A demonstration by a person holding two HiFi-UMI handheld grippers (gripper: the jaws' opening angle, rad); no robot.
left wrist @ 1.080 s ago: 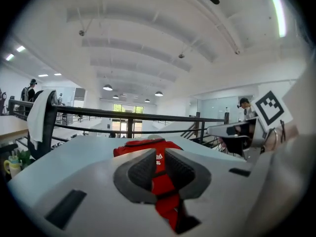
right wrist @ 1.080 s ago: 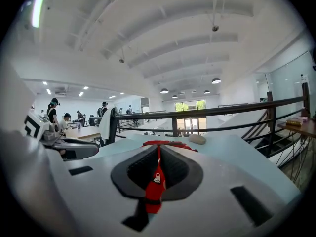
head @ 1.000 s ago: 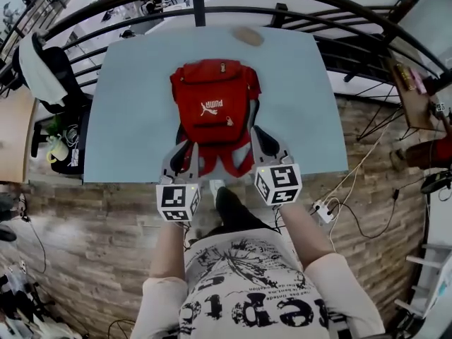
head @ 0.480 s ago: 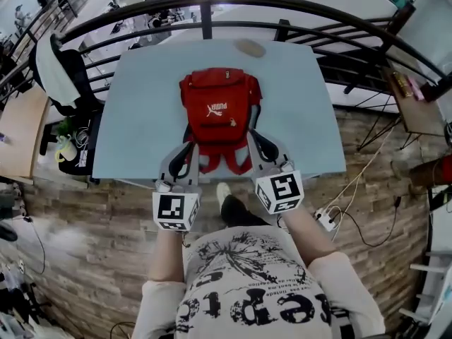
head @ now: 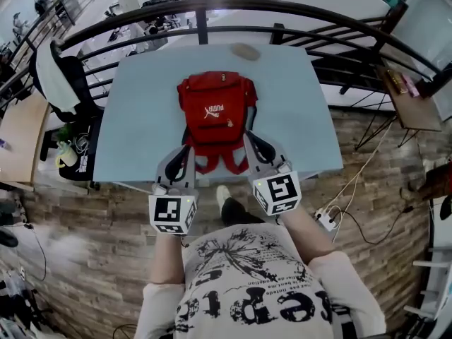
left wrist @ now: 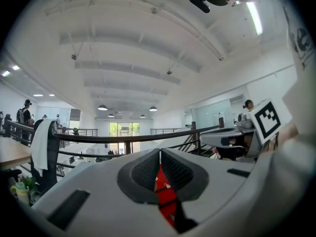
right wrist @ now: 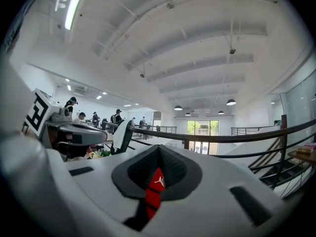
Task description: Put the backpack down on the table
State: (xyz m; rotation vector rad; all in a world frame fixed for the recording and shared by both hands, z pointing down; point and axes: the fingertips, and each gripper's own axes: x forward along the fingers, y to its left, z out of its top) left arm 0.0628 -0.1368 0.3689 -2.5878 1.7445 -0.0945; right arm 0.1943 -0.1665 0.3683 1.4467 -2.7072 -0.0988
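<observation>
A red backpack [head: 215, 111] with a white logo lies flat on the light-blue table [head: 141, 119], its straps toward the near edge. My left gripper [head: 185, 149] is at the lower left strap and my right gripper [head: 248, 136] at the lower right one. In the left gripper view the dark pads [left wrist: 143, 174] are shut on a red strap [left wrist: 162, 184]. In the right gripper view the jaws are likewise shut on a red strap [right wrist: 155, 186] with a small white logo. Both grippers point level over the near table edge.
A brown oval object [head: 246, 51] lies at the table's far edge. A black railing [head: 212, 9] curves behind the table. A chair draped in white cloth [head: 60, 76] stands at the left. Cables and a power strip [head: 325, 217] lie on the wooden floor at the right.
Both grippers have risen a little, toward the camera, at the backpack's near end. The backpack's body still lies on the table.
</observation>
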